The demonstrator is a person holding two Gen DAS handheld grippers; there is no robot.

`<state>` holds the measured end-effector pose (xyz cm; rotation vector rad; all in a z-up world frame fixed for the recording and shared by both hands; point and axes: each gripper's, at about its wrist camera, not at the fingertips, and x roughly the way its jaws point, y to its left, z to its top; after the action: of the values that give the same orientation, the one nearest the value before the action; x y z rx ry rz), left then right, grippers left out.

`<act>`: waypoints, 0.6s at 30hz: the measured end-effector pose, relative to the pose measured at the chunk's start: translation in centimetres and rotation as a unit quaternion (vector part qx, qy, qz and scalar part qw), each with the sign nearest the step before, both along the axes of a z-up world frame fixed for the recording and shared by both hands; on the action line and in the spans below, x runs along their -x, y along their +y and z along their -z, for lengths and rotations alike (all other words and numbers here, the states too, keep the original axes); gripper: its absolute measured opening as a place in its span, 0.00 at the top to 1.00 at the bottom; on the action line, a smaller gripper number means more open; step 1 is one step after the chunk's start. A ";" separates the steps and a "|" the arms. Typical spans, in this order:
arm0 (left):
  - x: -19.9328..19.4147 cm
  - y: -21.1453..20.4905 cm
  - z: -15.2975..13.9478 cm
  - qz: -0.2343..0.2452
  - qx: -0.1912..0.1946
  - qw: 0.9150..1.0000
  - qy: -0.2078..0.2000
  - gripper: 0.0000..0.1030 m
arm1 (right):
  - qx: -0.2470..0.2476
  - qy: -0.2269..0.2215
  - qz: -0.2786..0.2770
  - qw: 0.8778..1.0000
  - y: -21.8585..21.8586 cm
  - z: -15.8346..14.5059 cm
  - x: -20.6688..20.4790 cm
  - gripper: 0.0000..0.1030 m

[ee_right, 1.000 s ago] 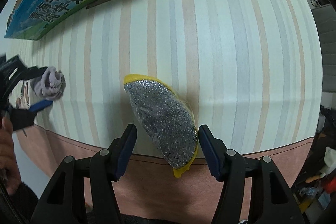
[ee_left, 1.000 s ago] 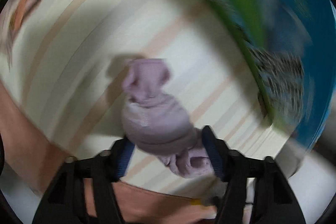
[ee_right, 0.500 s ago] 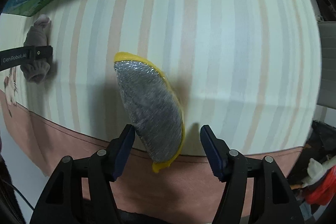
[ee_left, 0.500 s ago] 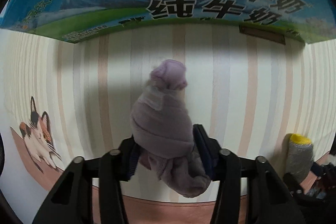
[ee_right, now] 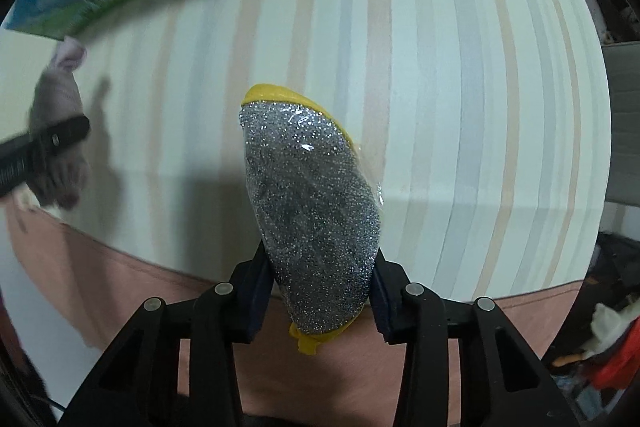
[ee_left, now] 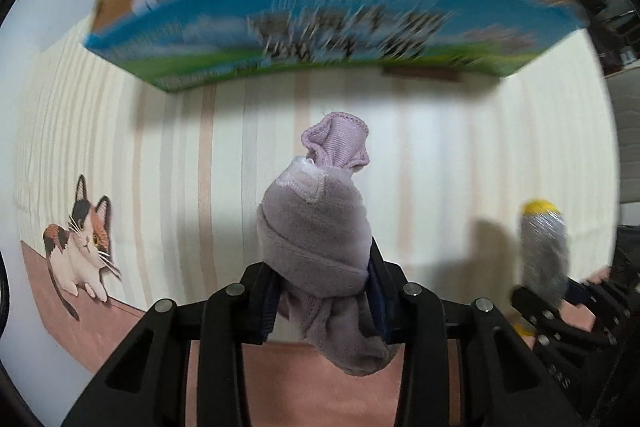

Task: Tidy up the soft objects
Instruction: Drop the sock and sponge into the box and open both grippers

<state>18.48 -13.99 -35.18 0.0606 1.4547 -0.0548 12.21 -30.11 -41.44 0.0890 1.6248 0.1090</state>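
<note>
A rolled lilac sock (ee_left: 316,239) hangs above the striped tablecloth (ee_left: 168,167), pinched at its lower half by my left gripper (ee_left: 322,291), whose jaws are still closing on it. In the right wrist view a silver scrub sponge with yellow backing (ee_right: 312,211) stands on edge between the pads of my right gripper (ee_right: 320,287); those jaws are closing too and press its sides. The same sponge (ee_left: 544,251) shows at the right of the left wrist view. The sock (ee_right: 56,95) appears far left in the right wrist view, with a left-gripper finger (ee_right: 60,135) across it.
An open cardboard milk box (ee_left: 320,39) with blue and green print stands at the back of the table, with several items inside. A printed cat (ee_left: 80,247) marks the cloth's left edge. Beyond the table's right side lies floor clutter (ee_right: 612,347).
The left gripper tightened on the sock, rolled, and carried it up off the cloth toward the box. The right gripper's jaws went from standing wide beside the sponge to pressing on it.
</note>
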 end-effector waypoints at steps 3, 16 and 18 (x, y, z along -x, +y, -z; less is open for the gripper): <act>-0.8 -0.1 -4.7 0.012 0.027 0.999 -0.025 0.67 | -0.033 -0.031 0.006 0.999 0.1 -3.9 -0.5 0.57; -18.3 8.0 -13.4 0.011 -0.035 0.998 -0.049 0.67 | -0.038 -0.147 0.015 0.988 1.5 -19.3 -16.9 0.57; -21.8 8.7 -11.6 0.012 -0.041 0.999 -0.014 0.67 | -0.017 -0.137 0.016 0.990 1.7 -18.2 -19.6 0.57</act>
<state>40.24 -5.32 -23.56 0.1450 1.4272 -0.0127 31.78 -28.43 -23.22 0.1208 1.3473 0.1197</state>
